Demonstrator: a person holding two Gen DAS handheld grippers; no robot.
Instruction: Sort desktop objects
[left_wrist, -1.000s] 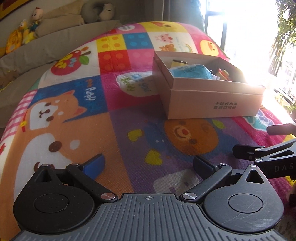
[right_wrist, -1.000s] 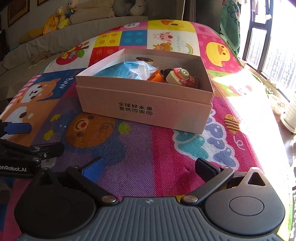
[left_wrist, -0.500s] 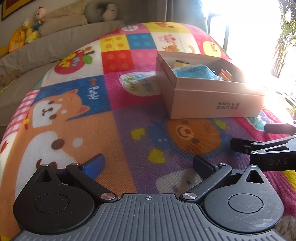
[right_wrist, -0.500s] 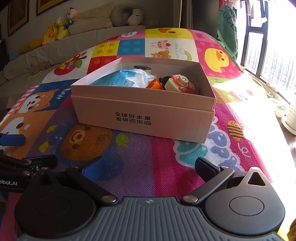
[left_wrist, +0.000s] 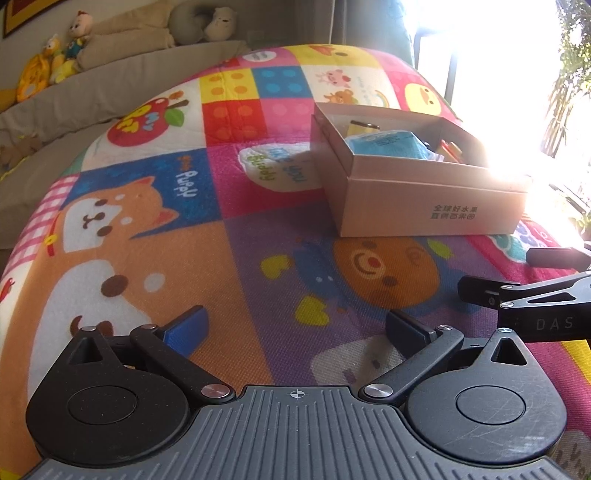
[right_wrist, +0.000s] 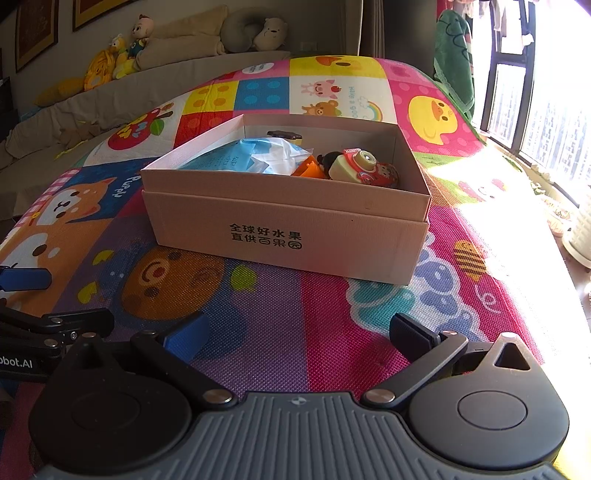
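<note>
Both hand-held grippers low over the colourful cartoon-printed play mat (right_wrist: 332, 314), side by side and apart from the box. Left hand-held gripper (left_wrist: 295, 328) spread wide, nothing between its blue pad and black pad. Right hand-held gripper (right_wrist: 299, 332) spread the same way, also empty. Probably held back like this because nothing loose remains on the visible part of the mat to pick.

Open pale-brown cardboard box with printed characters on the front wall (right_wrist: 280, 225) resting flat on the mat, just ahead of the right gripper and ahead-right of the left one. Inside, gathered together: crumpled light-blue plastic packet (right_wrist: 255, 157) toward the left, small orange plastic piece (right_wrist: 308, 170) in the middle, cream-and-red toy camera (right_wrist: 358, 166) toward the right, small yellow object with a dark top (right_wrist: 286, 136) against the far wall. Placed in one container so as to free the surface; sorting apparently near its end or finished, judging from the bare mat.

Plush toys (right_wrist: 110, 62) along the grey sofa back (right_wrist: 166, 85), well apart from the box and likely not part of the work.
</note>
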